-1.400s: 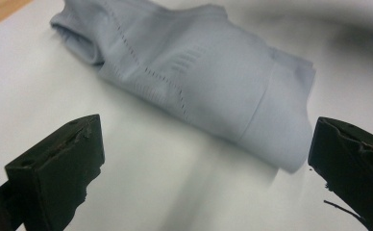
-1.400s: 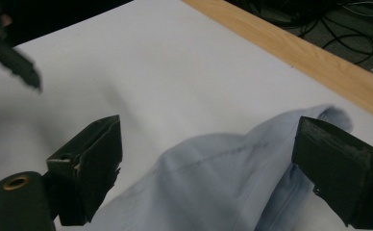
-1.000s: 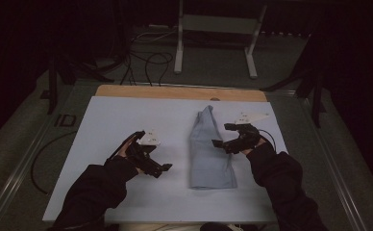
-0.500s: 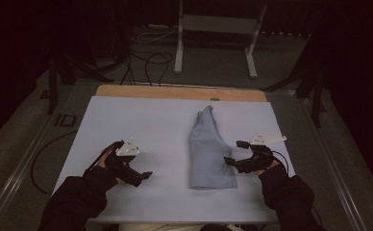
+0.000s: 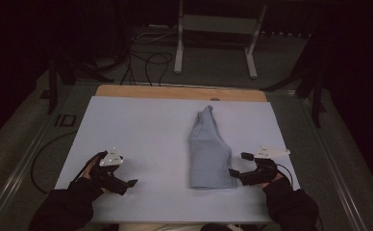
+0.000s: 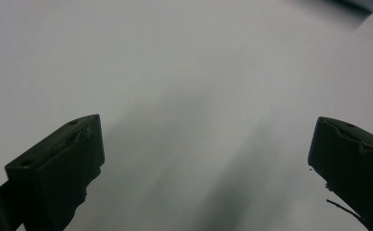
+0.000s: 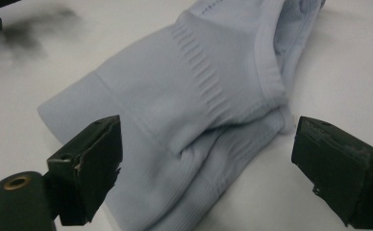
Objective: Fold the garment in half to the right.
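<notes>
A folded light-blue garment [image 5: 207, 150] lies lengthwise right of the table's middle, narrow end pointing away. Its ribbed band [image 7: 208, 86] is close in the right gripper view. My right gripper [image 5: 238, 164] sits by the garment's near right corner, jaws open. In its own view the right gripper [image 7: 206, 161] has the cloth between and ahead of the jaws, which are not closed on it. My left gripper [image 5: 127, 184] rests near the table's front left, well apart from the garment. The left gripper [image 6: 206, 159] shows wide-open jaws over bare table.
The pale tabletop [image 5: 141, 130] has a wooden strip [image 5: 175, 92] along its far edge. Beyond it stand a metal frame [image 5: 218, 38] and floor cables [image 5: 151, 57]. The person's dark sleeves [image 5: 64, 211] enter from the bottom.
Both hands have drawn back toward the table's front edge. The left gripper moved left and nearer; the right gripper came off the garment's middle to its near right corner.
</notes>
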`<action>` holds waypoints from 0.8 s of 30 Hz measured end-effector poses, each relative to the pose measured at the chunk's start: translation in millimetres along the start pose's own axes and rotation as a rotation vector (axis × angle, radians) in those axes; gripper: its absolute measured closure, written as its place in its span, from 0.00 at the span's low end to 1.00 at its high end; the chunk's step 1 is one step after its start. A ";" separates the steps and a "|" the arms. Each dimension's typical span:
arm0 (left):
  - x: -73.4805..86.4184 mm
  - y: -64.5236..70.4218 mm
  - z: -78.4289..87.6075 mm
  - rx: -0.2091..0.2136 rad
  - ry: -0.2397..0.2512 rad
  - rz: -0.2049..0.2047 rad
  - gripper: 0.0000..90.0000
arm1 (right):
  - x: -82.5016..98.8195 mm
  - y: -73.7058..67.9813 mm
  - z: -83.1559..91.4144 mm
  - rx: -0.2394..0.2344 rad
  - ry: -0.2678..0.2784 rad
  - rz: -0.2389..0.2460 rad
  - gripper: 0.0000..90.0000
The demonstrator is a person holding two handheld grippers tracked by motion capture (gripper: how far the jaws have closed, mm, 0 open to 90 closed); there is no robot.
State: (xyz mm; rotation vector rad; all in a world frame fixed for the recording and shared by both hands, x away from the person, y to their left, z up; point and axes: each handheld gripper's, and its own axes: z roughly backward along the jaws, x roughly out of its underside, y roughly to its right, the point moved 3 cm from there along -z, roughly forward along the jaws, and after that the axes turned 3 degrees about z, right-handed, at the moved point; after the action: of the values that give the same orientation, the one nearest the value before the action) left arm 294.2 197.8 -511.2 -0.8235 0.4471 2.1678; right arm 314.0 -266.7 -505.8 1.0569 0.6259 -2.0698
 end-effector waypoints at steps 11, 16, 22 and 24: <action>26.4 -6.5 12.1 -0.060 0.006 0.044 0.00 | 25.7 -6.8 6.1 0.022 -0.024 0.022 0.12; 35.3 -6.3 19.5 -0.066 0.033 0.050 0.00 | 34.5 -6.6 9.0 0.038 -0.044 0.003 0.12; 45.4 -10.7 27.0 -0.077 0.046 0.060 0.00 | 39.2 -10.1 15.7 0.066 -0.031 -0.001 0.12; 47.3 -12.8 28.5 -0.079 0.052 0.068 0.00 | 40.5 -10.5 16.0 0.083 -0.039 0.009 0.12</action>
State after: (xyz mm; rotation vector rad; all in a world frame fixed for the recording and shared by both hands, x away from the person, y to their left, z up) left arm 268.3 246.8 -523.3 -0.9218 0.4237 2.2432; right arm 281.6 -286.3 -529.7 1.0605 0.5189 -2.1189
